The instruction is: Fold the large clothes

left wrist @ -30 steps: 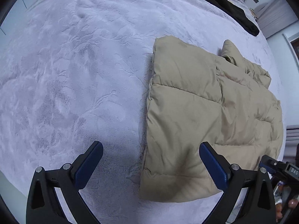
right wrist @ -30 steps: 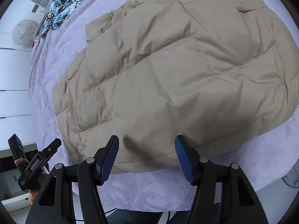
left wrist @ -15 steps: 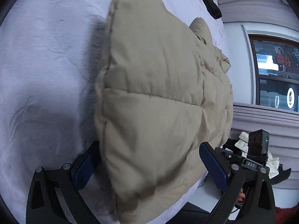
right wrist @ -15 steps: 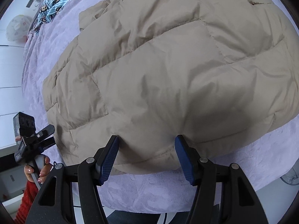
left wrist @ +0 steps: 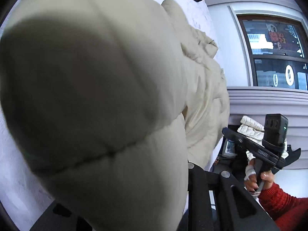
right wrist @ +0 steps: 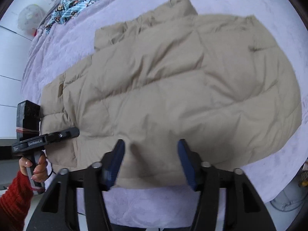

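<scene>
- While the tan puffer jacket (right wrist: 173, 88) lies flat on the lilac bed (right wrist: 269, 177), right tongs (right wrist: 151, 163) straddle its near hem, spread.
- Left tongs (right wrist: 73, 131) reach its corner; grip hidden by padding — cannot tell.

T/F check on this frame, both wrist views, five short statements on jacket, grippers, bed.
1. The jacket is tan and quilted. True.
2. The right gripper is shut on the jacket. False: its jaws stand open, with the near hem between them.
3. A blue cartoon-print cloth lies on the far part of the bed. True.
4. The jacket hangs on a hanger. False: it lies spread on the bed.
5. In the left wrist view the jacket is far from the lens. False: it fills most of the picture, blurred, and hides the left gripper's jaws.
</scene>
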A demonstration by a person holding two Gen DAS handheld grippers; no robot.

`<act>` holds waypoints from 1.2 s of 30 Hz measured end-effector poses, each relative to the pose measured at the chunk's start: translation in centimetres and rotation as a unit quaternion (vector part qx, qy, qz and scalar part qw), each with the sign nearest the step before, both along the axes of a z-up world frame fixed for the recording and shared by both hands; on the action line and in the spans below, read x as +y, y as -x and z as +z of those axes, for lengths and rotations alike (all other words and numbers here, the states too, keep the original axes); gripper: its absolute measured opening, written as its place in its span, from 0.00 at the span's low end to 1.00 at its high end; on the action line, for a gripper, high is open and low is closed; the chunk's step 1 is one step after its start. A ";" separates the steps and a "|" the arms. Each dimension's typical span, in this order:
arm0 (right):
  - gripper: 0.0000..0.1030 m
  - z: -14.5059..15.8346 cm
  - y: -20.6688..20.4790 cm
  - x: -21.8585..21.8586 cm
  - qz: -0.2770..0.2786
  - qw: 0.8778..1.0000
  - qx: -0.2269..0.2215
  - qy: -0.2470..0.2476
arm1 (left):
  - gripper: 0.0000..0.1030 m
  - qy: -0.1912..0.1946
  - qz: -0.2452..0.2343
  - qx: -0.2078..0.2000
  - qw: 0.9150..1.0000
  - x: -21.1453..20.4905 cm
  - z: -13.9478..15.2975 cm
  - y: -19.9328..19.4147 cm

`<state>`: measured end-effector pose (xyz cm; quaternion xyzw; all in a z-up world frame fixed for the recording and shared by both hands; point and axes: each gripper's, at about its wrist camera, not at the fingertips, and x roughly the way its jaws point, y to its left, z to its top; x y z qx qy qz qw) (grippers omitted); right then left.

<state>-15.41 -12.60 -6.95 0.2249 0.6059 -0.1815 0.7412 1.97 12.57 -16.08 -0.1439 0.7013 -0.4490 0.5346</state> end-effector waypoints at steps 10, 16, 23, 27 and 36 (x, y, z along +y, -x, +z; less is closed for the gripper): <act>0.14 -3.6 -4.0 -4.5 0.019 0.999 -0.037 -0.032 | 0.25 0.004 0.056 -0.051 0.997 -2.4 9.7 3.4; 0.13 -6.9 -5.5 -6.0 0.043 0.993 -0.032 -0.101 | 0.25 -0.026 0.069 -0.098 0.992 -9.3 15.9 7.3; 0.12 -8.7 -4.8 -9.2 0.029 0.978 -0.045 -0.201 | 0.25 -0.083 0.046 -0.143 0.985 -19.0 19.7 9.4; 0.12 -6.4 -2.8 -12.0 0.012 0.972 -0.062 -0.226 | 0.25 -0.106 0.027 -0.143 0.984 -23.4 20.4 9.8; 0.12 -0.3 10.8 -21.1 -0.082 0.971 -0.119 -0.190 | 0.50 -0.097 -0.071 -0.088 0.989 -35.5 14.9 10.6</act>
